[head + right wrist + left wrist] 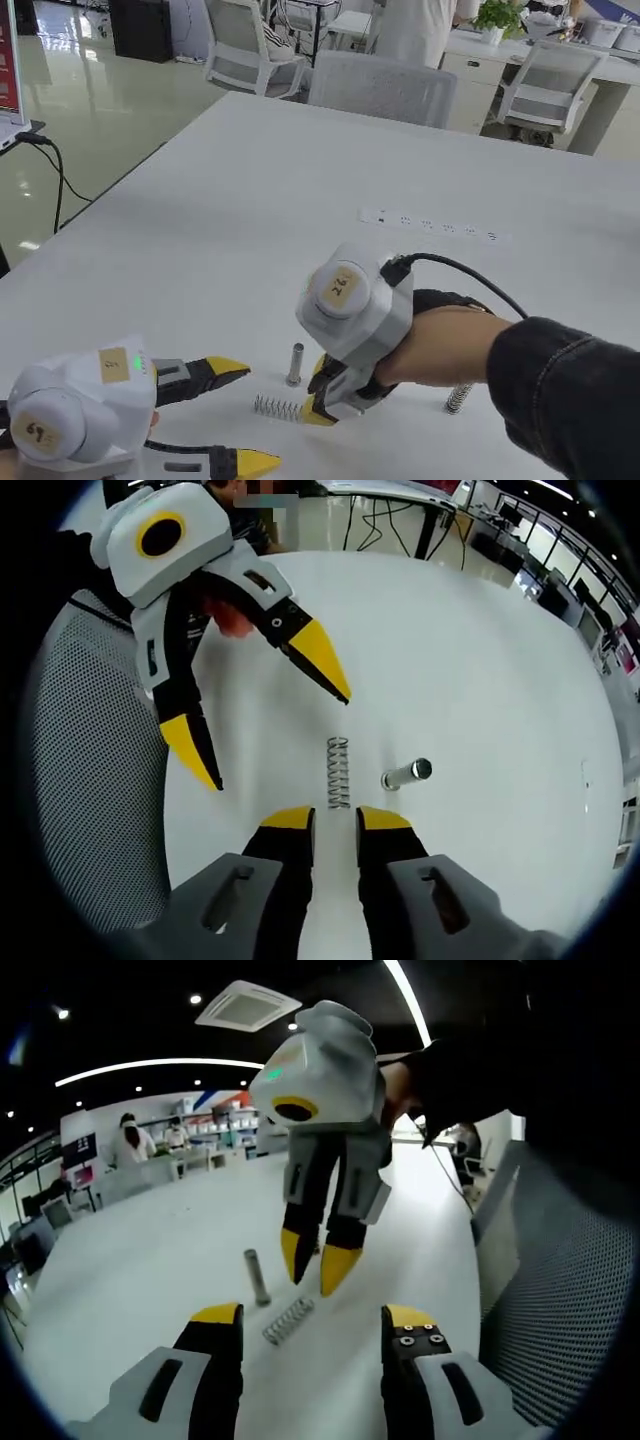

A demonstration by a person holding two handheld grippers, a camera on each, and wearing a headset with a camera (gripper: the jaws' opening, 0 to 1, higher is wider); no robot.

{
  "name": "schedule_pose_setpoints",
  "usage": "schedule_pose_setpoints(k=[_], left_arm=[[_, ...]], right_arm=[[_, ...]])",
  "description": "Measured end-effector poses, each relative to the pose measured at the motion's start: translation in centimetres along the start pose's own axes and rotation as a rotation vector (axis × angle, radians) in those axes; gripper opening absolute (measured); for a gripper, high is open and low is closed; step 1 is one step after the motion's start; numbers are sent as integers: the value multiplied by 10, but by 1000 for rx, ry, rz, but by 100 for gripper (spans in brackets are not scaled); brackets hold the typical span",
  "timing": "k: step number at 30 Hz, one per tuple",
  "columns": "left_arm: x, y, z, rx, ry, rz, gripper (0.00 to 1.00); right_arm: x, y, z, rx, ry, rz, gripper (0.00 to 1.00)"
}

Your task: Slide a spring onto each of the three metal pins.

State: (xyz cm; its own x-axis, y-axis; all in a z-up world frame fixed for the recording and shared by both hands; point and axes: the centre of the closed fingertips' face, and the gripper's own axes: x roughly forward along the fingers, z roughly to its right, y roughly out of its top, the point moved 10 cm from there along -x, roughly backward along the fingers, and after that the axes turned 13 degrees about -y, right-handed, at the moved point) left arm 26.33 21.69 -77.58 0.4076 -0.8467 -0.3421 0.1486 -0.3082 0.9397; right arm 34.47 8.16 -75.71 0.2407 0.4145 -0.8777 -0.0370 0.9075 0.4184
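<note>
Yellow-tipped right claw (pixel 337 818), tagged "26", stands narrowly parted at the spring (pixel 338 771), while left claw (pixel 313 1314) gapes wide, empty.

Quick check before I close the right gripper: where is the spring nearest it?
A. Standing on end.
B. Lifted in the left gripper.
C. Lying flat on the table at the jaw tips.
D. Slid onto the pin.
C: the spring lies flat on the table just ahead of the right gripper, whose jaws are apart, and the pin beside it stands bare.
</note>
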Motion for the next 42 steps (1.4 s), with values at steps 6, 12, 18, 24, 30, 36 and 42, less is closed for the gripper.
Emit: schedule_pose_setpoints(k=[6,12,18,24,30,36,42], left_arm=[[0,-1,0,-3,0,1,49],[-1,-2,0,-6,6,0,49],[-1,-3,0,-6,5,-2,48],[-2,-4,-1,-6,4,-2,48],[-2,-4,0,-3,2,-3,48],[-1,-4,0,-3,-3,-7,47],[2,-2,1,3,-15,-9,46]], right_arm=[[8,2,-1,4,-2,1,13],[14,3,-2,-8,-10,-11,12],[20,1,-4,-19,-18,-25,12],[21,0,-5,-18,-14,-29,8],[20,0,-6,-23,-25,-36,8],[10,0,-7,-22,-15,-42,8],[-4,-1,-7,-33,-10,-40,8]])
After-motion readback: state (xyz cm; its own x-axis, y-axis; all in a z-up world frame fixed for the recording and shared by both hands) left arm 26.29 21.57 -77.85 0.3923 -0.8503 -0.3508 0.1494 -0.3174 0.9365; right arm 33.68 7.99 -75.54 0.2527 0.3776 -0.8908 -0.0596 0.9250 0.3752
